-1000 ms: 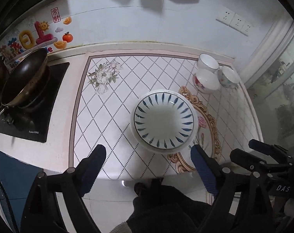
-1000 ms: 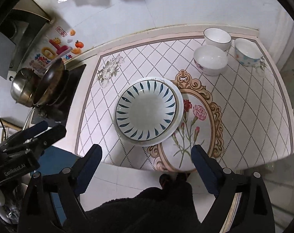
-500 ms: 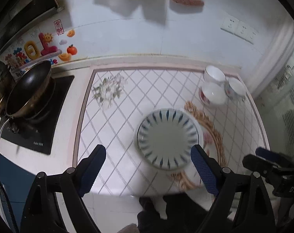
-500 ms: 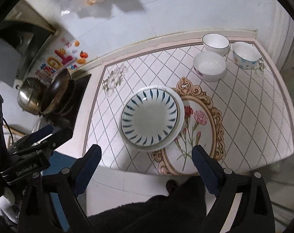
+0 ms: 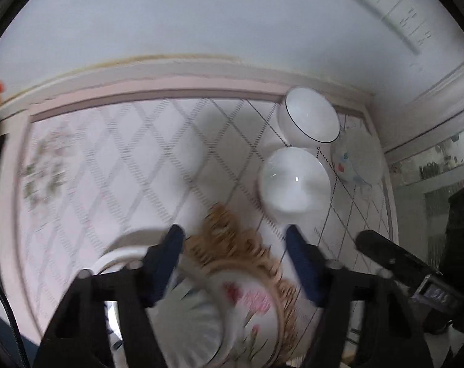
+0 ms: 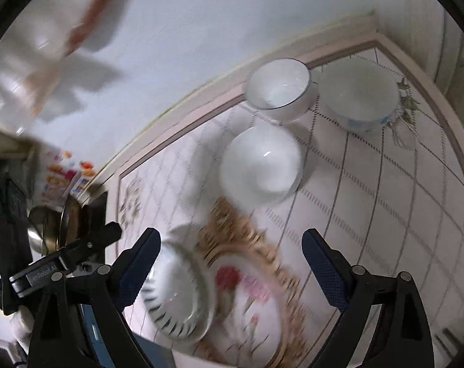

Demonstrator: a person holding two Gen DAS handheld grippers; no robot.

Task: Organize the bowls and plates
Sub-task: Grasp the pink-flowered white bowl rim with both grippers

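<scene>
Left wrist view: the left tongs [image 5: 232,245] are closing with nothing between them, above the patterned surface [image 5: 115,165]. Ahead and to the right sit three bowls: a plain white bowl [image 5: 293,184] nearest, a dark-rimmed bowl [image 5: 308,119] behind it, and a blurred spotted bowl [image 5: 359,158] beside them. Low at left, the blue-striped plate [image 5: 189,322] is smeared and partly hidden. The right tongs [image 6: 230,242] are also closing, empty, the plain bowl just ahead.
</scene>
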